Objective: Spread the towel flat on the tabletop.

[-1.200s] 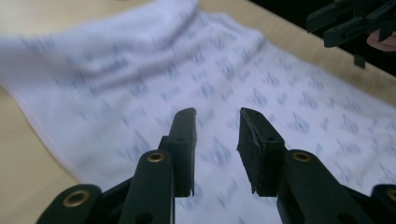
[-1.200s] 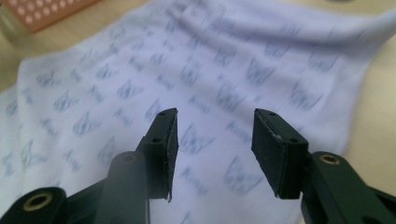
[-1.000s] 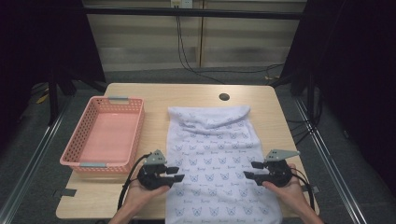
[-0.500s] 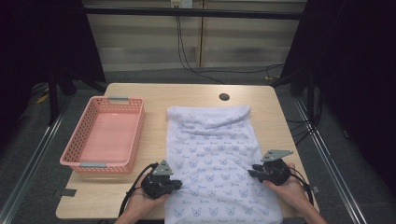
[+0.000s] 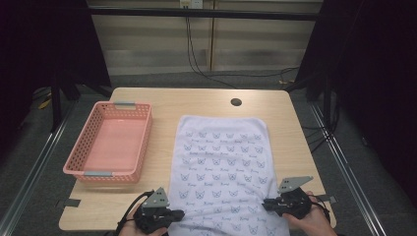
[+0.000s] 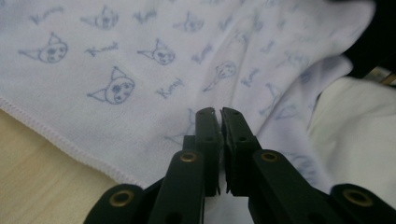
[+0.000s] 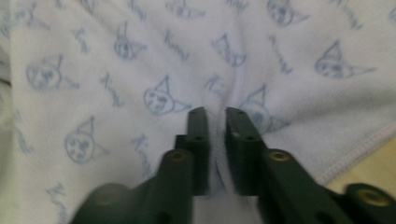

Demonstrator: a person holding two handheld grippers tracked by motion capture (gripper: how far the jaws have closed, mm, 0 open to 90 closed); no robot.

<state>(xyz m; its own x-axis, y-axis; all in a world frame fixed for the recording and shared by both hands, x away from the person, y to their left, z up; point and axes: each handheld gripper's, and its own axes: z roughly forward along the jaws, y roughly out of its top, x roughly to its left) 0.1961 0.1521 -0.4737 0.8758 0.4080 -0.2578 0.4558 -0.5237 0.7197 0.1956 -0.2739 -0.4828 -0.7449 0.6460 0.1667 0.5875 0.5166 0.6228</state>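
The surface point(image 5: 206, 101) offers bare wood along its far edge, broken only by a small dark hole point(image 5: 236, 102). A narrow open lane runs between the pink basket point(image 5: 109, 142) and the towel point(image 5: 221, 167). The basket occupies the left side; its raised walls block low sideways passage there. A second bare strip lies right of the towel. The towel lies flat and covers the middle and near edge.

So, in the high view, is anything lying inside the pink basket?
No, the pink basket shows a bare floor, and the towel lies flat on the table beside it.
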